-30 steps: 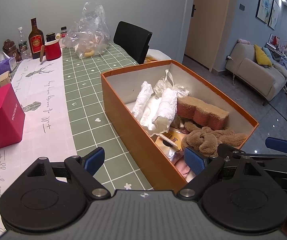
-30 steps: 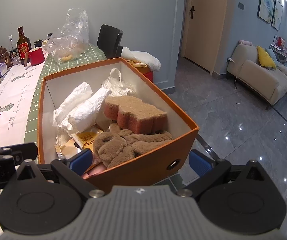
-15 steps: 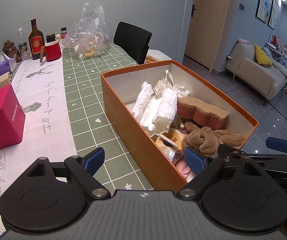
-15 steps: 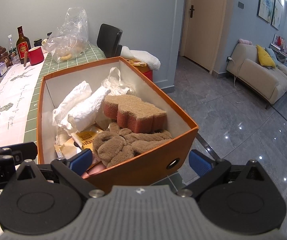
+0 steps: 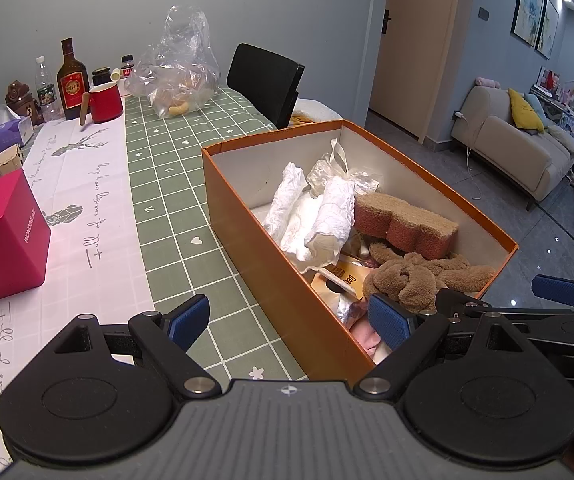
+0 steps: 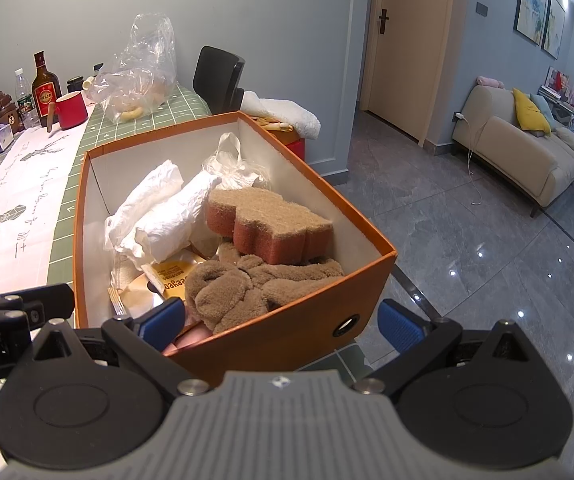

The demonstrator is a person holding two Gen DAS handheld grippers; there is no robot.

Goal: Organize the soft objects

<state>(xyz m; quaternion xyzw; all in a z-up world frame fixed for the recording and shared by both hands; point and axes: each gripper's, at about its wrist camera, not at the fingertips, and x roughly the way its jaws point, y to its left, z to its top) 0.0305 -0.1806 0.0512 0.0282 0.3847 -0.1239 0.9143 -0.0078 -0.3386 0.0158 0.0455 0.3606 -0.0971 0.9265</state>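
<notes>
An orange cardboard box (image 5: pixel 263 264) stands at the table's right edge, also in the right wrist view (image 6: pixel 299 332). It holds white rolled cloths (image 5: pixel 327 216), a brown-and-red sponge (image 5: pixel 403 220), a brown plush cloth (image 5: pixel 415 280), a crinkled plastic bag (image 5: pixel 339 172) and something pink (image 5: pixel 367 332). My left gripper (image 5: pixel 289 318) is open, its fingers astride the box's near left wall. My right gripper (image 6: pixel 283 320) is open, astride the box's near right corner, and also shows at the right of the left wrist view (image 5: pixel 555 290).
The green checked tablecloth (image 5: pixel 175 184) with a white runner (image 5: pixel 75 208) carries a pink box (image 5: pixel 3 236), a red mug (image 5: pixel 105 102), bottles (image 5: pixel 71 80), a tissue pack (image 5: pixel 7 130) and a clear bag (image 5: pixel 179 76). A black chair (image 5: pixel 267 84) stands behind. Grey floor and a sofa (image 6: pixel 527 152) lie right.
</notes>
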